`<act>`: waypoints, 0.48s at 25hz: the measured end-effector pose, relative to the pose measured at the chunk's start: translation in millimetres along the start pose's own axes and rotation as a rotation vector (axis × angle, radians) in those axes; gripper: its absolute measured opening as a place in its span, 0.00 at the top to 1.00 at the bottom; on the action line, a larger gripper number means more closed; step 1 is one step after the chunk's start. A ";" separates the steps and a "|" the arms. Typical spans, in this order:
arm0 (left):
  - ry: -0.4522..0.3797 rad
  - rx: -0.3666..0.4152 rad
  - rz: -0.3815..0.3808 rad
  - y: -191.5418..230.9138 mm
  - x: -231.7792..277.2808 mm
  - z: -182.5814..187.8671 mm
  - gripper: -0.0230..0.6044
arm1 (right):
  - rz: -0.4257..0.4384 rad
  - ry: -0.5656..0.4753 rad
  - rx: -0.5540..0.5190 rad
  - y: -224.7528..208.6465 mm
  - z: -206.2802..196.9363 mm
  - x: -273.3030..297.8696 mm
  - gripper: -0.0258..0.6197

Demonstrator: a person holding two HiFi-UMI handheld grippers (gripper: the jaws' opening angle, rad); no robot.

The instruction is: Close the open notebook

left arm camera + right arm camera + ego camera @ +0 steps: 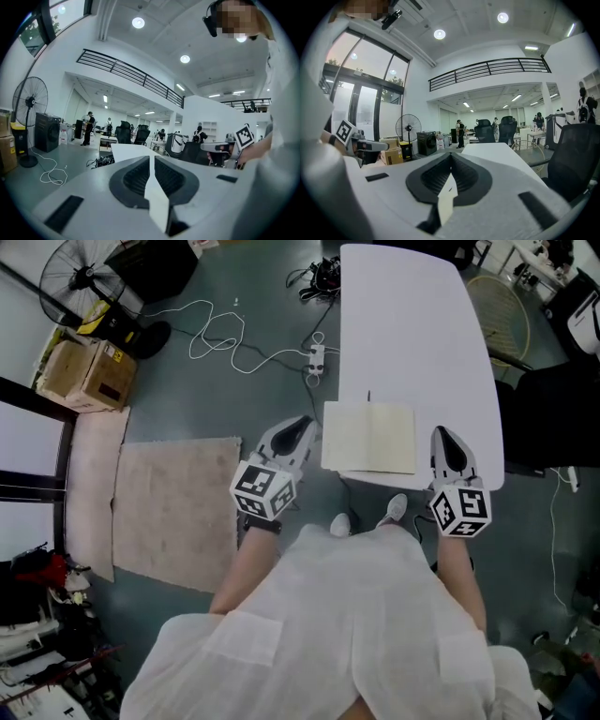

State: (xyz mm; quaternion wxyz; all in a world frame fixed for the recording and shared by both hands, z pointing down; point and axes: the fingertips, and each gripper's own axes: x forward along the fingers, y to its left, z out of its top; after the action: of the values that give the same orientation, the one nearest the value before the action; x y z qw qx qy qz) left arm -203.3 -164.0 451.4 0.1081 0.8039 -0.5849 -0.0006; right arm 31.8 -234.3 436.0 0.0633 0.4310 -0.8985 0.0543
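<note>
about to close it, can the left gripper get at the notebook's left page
Probably yes: the left gripper sits just left of the notebook, nothing between them, though its fingers are shut.

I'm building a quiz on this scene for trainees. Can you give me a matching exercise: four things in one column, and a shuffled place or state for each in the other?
1. notebook
2. left gripper
3. cardboard box
4. rug

A. on the floor beside the fan
B. lying open at the table's near edge
C. flat on the floor, left of the table
D. jaws shut, nothing between them

Pairs: 1-B, 2-D, 3-A, 4-C
</note>
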 end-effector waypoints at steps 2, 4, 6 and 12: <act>0.022 -0.005 -0.013 -0.3 6.8 -8.0 0.91 | 0.002 -0.002 0.001 -0.1 1.3 2.1 0.95; 0.049 -0.013 -0.031 -0.8 12.8 -18.8 0.91 | 0.008 -0.003 0.002 1.3 0.7 3.0 0.95; 0.084 -0.020 -0.043 0.2 19.2 -31.9 0.91 | 0.018 0.000 -0.001 2.8 -1.0 5.0 0.95; 0.183 -0.066 -0.039 11.0 33.6 -72.2 0.91 | 0.037 0.006 -0.036 6.7 -0.2 9.6 0.95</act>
State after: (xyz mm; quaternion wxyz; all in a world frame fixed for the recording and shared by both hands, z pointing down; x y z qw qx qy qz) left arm -193.8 -186.3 528.0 0.1873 0.8078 -0.5566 0.0514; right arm 20.6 -237.5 437.4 0.0726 0.4131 -0.9069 0.0406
